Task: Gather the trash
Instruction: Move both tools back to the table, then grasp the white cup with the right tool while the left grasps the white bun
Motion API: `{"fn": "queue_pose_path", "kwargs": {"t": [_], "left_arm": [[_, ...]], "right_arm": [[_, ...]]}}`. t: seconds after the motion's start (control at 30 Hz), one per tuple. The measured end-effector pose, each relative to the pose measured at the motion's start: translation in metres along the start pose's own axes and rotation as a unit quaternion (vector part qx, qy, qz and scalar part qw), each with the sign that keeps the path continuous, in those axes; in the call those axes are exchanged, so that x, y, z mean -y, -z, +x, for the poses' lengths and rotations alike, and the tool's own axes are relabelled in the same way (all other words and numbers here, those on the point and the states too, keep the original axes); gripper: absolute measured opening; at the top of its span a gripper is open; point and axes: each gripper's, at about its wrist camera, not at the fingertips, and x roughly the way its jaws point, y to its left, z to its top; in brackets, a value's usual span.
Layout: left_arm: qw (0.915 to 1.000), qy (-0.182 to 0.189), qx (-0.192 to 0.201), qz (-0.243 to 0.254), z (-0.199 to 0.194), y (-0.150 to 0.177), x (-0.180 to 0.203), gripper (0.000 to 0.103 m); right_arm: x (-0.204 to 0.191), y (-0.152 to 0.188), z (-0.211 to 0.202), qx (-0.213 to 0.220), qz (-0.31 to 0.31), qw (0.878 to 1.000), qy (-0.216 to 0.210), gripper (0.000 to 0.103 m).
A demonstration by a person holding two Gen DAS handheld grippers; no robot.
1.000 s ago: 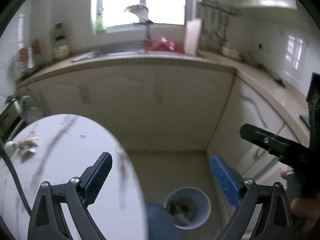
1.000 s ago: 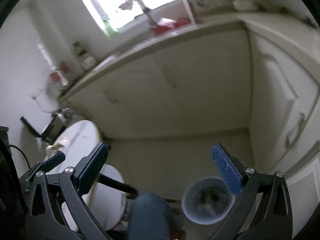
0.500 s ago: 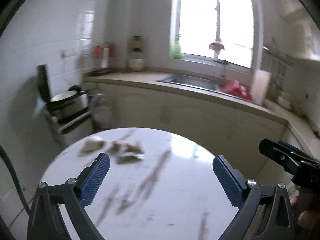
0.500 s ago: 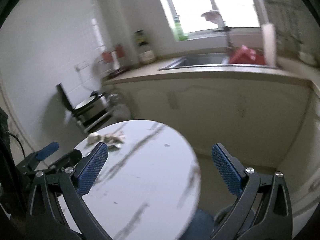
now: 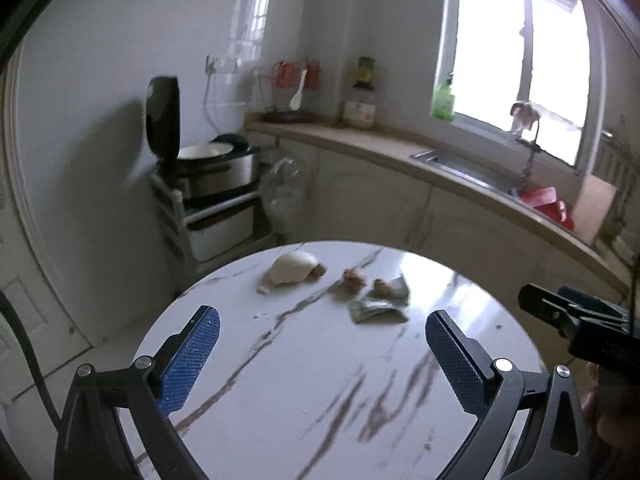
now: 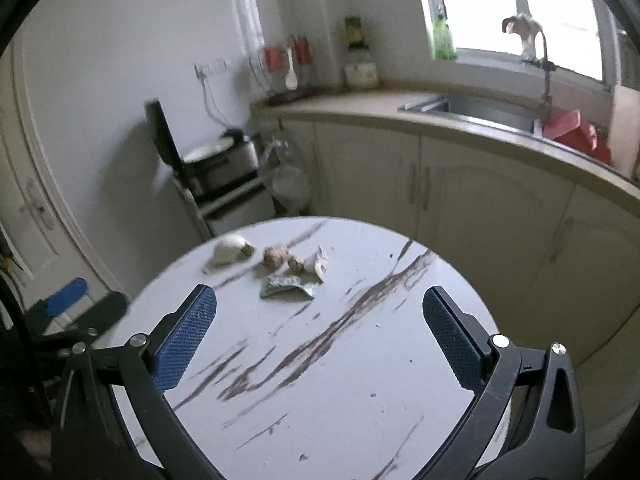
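Trash lies at the far side of a round white marble table (image 5: 320,380) (image 6: 340,360): a crumpled white tissue (image 5: 291,267) (image 6: 230,250), small brownish scraps (image 5: 354,278) (image 6: 275,257), and a flattened greenish wrapper (image 5: 376,309) (image 6: 286,286). My left gripper (image 5: 322,360) is open and empty, hovering over the near side of the table. My right gripper (image 6: 319,338) is open and empty, also above the table, short of the trash. The right gripper's tip (image 5: 576,312) shows at the right of the left wrist view. The left gripper (image 6: 66,312) shows at the left of the right wrist view.
A kitchen counter (image 5: 400,148) with a sink (image 6: 480,110) runs behind the table under a window. A rice cooker (image 5: 212,164) with its lid up stands on a rack at the left wall. A plastic bag (image 5: 282,192) hangs beside it.
Both grippers have swung up and left from the floor bin to the table top. The trash on the table has come closer and nearer the centre of both views. Both stay open.
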Motion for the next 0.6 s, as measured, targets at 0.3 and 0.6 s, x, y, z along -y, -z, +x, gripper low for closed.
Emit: {"fn": "queue_pose_path", "kwargs": {"t": [0.3,0.6], "left_arm": [[0.9978,-0.029,-0.057,0.013,0.101,-0.039,-0.015,0.102],[0.9933,-0.051,-0.091,0.050,0.207,-0.073,-0.013,0.102]], "right_arm": [[0.017,0.001,0.096,-0.090,-0.003,0.996,0.012,0.103],[0.018,-0.002,0.178,-0.143,-0.014,0.990,0.012,0.093]]}}
